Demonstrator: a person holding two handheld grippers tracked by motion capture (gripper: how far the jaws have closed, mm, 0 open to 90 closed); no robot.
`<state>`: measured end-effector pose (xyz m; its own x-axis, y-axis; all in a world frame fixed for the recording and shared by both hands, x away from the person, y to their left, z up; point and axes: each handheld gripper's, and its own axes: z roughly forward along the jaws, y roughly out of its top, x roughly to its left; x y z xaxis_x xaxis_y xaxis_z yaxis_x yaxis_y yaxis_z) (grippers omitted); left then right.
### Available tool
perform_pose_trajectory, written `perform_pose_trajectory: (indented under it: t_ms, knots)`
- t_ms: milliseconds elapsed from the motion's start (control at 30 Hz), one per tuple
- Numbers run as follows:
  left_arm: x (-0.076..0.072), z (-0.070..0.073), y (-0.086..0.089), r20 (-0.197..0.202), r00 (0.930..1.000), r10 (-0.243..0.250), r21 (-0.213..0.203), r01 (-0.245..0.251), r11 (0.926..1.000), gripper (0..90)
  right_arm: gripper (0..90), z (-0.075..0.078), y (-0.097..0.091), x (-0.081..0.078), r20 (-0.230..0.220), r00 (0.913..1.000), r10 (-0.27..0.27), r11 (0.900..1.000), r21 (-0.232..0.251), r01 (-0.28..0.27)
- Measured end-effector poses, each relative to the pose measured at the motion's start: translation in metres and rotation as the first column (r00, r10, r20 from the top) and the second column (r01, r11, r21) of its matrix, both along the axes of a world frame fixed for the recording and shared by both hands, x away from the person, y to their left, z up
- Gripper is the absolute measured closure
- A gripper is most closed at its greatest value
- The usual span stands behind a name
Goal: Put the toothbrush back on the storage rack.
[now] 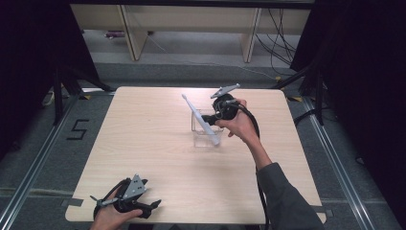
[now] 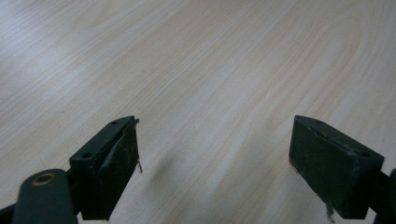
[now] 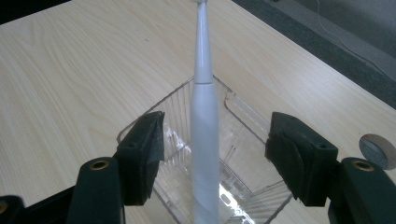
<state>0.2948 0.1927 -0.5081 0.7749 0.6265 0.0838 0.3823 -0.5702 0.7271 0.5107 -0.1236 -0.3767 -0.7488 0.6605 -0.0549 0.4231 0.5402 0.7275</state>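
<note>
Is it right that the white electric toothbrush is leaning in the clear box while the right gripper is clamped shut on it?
Not quite. The right gripper is open: in the right gripper view its pads stand clear of the toothbrush on both sides. The toothbrush does lean in the clear box.

A white electric toothbrush (image 3: 204, 116) stands slanted in a clear plastic box (image 3: 243, 116), its slim neck and head sticking out above the rim and leaning away to the table's far left. The open-topped, ribbed box sits upright near the table's middle.
</note>
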Motion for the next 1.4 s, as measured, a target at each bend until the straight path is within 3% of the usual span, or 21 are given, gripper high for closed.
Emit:
perform_pose_trajectory:
  t_ms: [100,167,233,333,433,767,800,833,867,1033,1100,1167,1400]
  knots:
    - [0.0,0.0,0.0,0.001,1.0,0.001,-0.001,-0.001,1.0,15.3,36.3,0.0,-0.003,-0.002,-0.019,0.9998,-0.01,0.9997,0.024,0.01]
    - [0.0,0.0,0.0,0.005,1.0,0.005,-0.007,-0.005,1.0,15.3,36.1,-0.001,-0.006,-0.002,0.015,0.9999,-0.005,0.9994,0.034,0.004]
    - [0.0,0.0,0.0,0.004,1.0,0.004,-0.005,-0.004,1.0,15.3,35.9,0.002,-0.008,-0.005,-0.026,0.999,-0.036,0.9987,0.035,0.037]
    - [0.0,0.0,0.0,0.006,1.0,0.006,-0.008,-0.006,1.0,15.3,35.6,0.001,-0.013,-0.005,0.009,0.9995,-0.029,0.9982,0.053,0.029]
    - [0.0,0.0,0.0,0.007,1.0,0.005,-0.006,-0.005,1.0,15.3,35.2,0.002,-0.017,-0.009,-0.019,0.9989,-0.042,0.9976,0.055,0.043]
    - [-0.001,0.0,0.0,0.004,1.0,0.006,-0.011,-0.006,0.9999,15.4,34.7,0.005,-0.029,-0.015,0.005,0.9997,-0.024,0.9976,0.066,0.024]
    - [0.0,-0.001,0.0,0.005,1.0,0.007,-0.01,-0.007,0.9999,15.4,34.6,0.003,-0.03,-0.015,0.04,0.999,-0.021,0.9973,0.071,0.018]
    - [0.0,-0.001,0.0,0.005,1.0,0.007,-0.01,-0.007,0.9999,15.3,34.5,0.004,-0.031,-0.018,-0.001,0.9996,-0.028,0.9973,0.068,0.028]
    - [-0.001,-0.001,0.0,0.005,1.0,0.006,-0.009,-0.006,0.9999,15.4,34.4,0.003,-0.03,-0.019,0.015,0.9987,-0.048,0.9954,0.084,0.047]
    - [-0.001,-0.001,0.0,0.004,1.0,0.008,-0.01,-0.008,0.9999,15.4,33.2,0.002,-0.035,-0.022,0.003,0.9995,-0.032,0.9967,0.075,0.032]
    - [0.0,0.0,0.0,0.006,1.0,0.006,-0.009,-0.006,0.9999,15.3,32.7,-0.001,-0.037,-0.024,0.026,0.9989,-0.04,0.9955,0.087,0.038]
    - [0.0,-0.001,0.0,0.005,1.0,0.007,-0.01,-0.007,0.9999,15.3,32.3,0.0,-0.04,-0.026,0.006,0.9992,-0.04,0.9958,0.083,0.039]
    - [0.0,0.0,0.0,0.006,0.9999,0.008,-0.01,-0.008,0.9999,15.3,30.8,-0.001,-0.044,-0.034,0.007,0.9992,-0.04,0.9947,0.095,0.039]
